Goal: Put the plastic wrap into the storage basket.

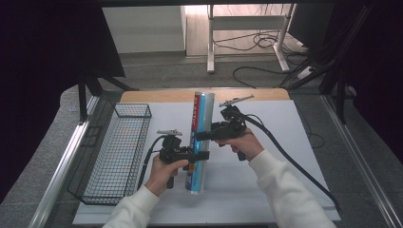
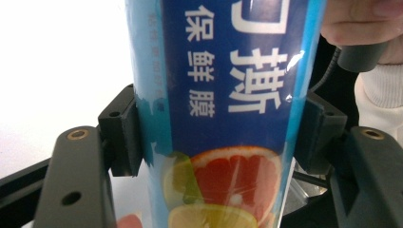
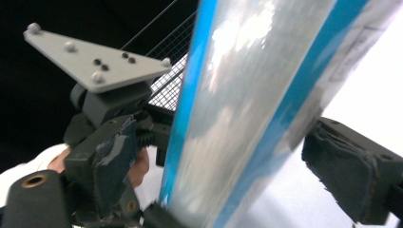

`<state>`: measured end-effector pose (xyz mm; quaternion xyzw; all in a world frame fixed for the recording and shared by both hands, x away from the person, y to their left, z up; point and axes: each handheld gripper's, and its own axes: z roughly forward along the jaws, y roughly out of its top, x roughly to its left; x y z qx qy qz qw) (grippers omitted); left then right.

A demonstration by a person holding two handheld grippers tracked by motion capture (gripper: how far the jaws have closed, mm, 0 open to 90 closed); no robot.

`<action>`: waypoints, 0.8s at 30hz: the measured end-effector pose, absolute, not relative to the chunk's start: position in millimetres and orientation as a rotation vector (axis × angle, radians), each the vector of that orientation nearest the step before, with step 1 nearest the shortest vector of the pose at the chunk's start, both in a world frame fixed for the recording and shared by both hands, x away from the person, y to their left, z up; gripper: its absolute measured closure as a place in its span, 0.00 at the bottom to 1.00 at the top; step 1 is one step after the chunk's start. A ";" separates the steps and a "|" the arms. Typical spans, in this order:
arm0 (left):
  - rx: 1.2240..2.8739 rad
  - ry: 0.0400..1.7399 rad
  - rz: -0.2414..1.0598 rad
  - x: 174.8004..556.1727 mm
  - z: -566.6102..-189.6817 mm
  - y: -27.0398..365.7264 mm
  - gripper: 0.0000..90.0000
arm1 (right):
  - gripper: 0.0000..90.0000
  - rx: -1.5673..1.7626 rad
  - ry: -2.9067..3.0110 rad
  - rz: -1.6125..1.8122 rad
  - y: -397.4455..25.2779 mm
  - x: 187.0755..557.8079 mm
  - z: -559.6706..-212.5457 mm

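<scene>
Roll (image 1: 200, 142) lay lengthwise mid-surface (image 1: 285, 142), left gripper (image 1: 203, 155) fingers clamped on its near part, right gripper (image 1: 202, 136) fingers straddling it wide farther up; next move likely needs the right to close before lifting toward basket (image 1: 116, 152).

High view: up above, looking forward and down at the table (image 1: 266, 190). Gripper views: very close, from each side, looking along the jaws. Shared by all three: the cling film tube (image 1: 200, 142) (image 2: 223, 118) (image 3: 247, 118).
</scene>
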<state>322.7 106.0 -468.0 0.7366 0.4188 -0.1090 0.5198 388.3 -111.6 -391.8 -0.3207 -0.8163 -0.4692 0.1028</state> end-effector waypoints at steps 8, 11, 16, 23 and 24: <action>1.724 1.011 -0.299 323.0 -466.4 113.2 0.36 | 0.09 -0.999 -2.400 -1.371 -139.4 380.2 -398.4; 1.718 1.022 -0.294 323.1 -465.8 117.3 0.36 | 0.09 -1.029 -2.401 -1.384 -158.7 377.5 -402.2; 1.696 1.037 -0.299 322.9 -465.2 124.2 0.36 | 0.09 -1.081 -2.429 -1.391 -184.6 368.2 -412.2; 1.687 1.044 -0.290 317.0 -460.9 133.5 0.36 | 0.10 -1.143 -2.543 -1.322 -213.0 348.3 -439.4; 1.680 1.047 -0.292 316.0 -460.6 135.2 0.36 | 0.10 -1.149 -2.559 -1.313 -216.8 345.6 -443.6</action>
